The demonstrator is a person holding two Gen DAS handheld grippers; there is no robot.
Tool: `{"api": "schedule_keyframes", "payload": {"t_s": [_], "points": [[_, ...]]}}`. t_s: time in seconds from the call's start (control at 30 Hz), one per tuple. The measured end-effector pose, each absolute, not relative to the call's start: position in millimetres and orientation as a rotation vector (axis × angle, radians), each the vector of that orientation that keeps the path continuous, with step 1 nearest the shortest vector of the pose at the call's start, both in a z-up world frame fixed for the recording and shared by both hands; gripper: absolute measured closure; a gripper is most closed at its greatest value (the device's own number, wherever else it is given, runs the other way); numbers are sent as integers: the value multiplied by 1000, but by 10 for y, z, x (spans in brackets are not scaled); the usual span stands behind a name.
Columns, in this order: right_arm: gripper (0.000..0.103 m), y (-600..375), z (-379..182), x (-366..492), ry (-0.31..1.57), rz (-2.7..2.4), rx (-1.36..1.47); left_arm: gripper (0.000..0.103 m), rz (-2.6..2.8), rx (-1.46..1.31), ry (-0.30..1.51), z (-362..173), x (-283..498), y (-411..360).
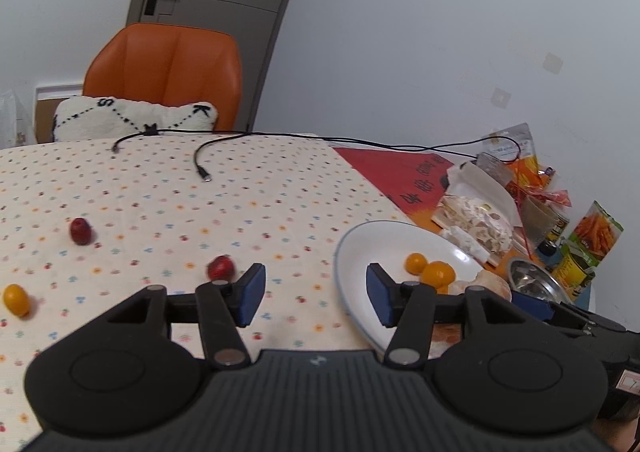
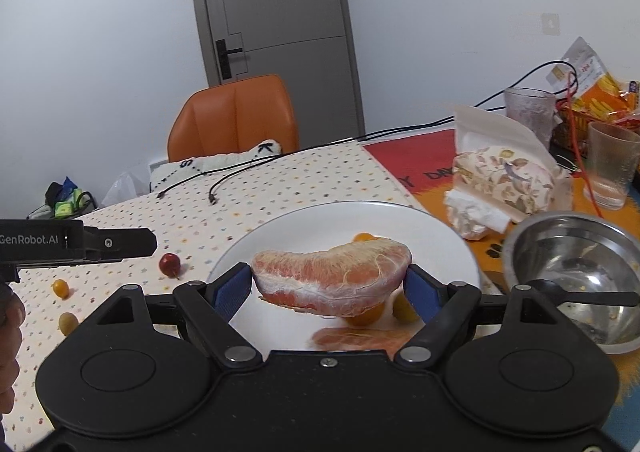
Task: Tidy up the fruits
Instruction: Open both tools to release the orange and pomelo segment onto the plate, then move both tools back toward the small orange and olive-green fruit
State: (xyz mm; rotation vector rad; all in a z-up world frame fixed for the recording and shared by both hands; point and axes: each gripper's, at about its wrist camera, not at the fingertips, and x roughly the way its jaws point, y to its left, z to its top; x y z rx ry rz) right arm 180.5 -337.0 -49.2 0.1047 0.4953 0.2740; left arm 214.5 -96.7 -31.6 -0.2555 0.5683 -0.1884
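Observation:
My right gripper is shut on a peeled pink pomelo segment, held just above the white plate. Under it on the plate lie small orange kumquats and another pomelo piece. My left gripper hangs open and empty over the plate's left rim. In the left wrist view the plate carries two kumquats and a pomelo piece. On the dotted cloth lie two red fruits and a kumquat. The right wrist view shows a red fruit and kumquats on the cloth too.
A steel bowl with a black spoon stands right of the plate. Behind it are a wrapped tissue pack, two glasses and snack bags. Black cables trail across the cloth. An orange chair stands beyond the table.

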Motion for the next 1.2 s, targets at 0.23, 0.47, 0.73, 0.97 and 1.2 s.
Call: {"api": "schedule_keyframes", "payload": {"t_s": [0.23,0.47,0.73,0.97,1.2], "points": [[22,-3172,-507,1862,512,309,99,49,-151,-266,540,-305,2052,-747],[18,-3082,-475,1831,502,318,104,49,-119,-269,526,-285,1985,-546],[15,-2922,-429,1782,500,346,110,49,-93,-255,534,-278,1884,-372],[13,-2701,-444,1726,512,395,113,48,-58,-265,526,-261,1784,-147],[11,-2525,-479,1714,528,438,116,34,-3,-275,524,-265,1705,81]]}}
